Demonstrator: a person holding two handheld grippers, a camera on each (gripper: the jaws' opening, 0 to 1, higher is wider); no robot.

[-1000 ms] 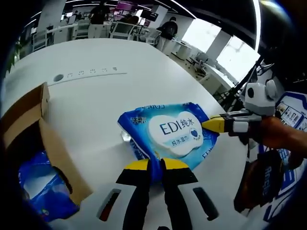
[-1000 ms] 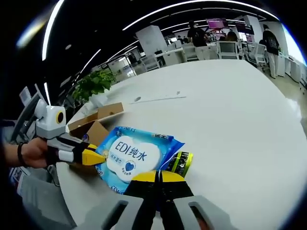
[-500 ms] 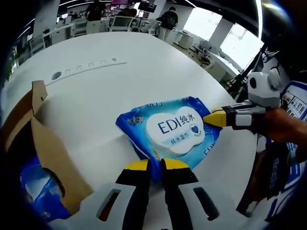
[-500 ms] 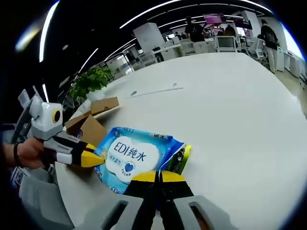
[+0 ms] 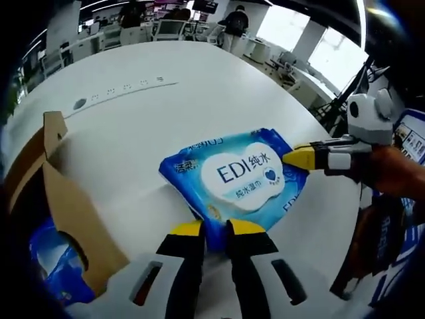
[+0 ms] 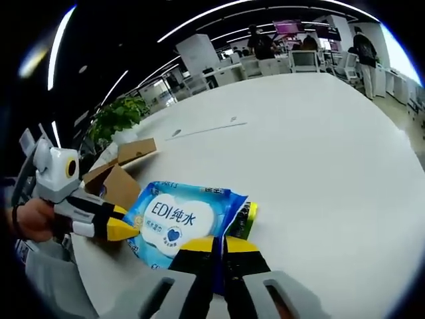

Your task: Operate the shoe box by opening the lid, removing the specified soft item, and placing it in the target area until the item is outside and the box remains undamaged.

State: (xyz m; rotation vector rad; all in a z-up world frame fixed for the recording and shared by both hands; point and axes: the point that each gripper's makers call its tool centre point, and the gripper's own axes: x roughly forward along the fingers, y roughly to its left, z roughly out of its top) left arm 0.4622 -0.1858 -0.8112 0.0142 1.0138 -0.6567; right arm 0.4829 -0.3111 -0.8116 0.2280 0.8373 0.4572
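Observation:
A blue wet-wipes pack (image 5: pixel 236 176) with a white "EDI" label is held low over the white table (image 5: pixel 166 100), outside the box. My left gripper (image 5: pixel 214 231) is shut on its near edge. My right gripper (image 5: pixel 297 158) comes in from the right, shut on the pack's far-right edge. In the right gripper view the same pack (image 6: pixel 174 221) sits between my right gripper (image 6: pixel 216 244), shut on its edge, and the left gripper (image 6: pixel 126 230). The open cardboard shoe box (image 5: pixel 63 199) stands to the left with another blue pack (image 5: pixel 46 266) inside.
The box (image 6: pixel 123 174) lies near the table's rim (image 6: pixel 319 146), with its flaps raised. A potted plant (image 6: pixel 114 114) stands behind it. A yellow-green strip (image 6: pixel 247 218) shows under the pack. Desks, chairs and people fill the far background.
Both grippers stay shut on the pack. It has sunk a little towards the table in the right gripper view. Both cameras have shifted slightly.

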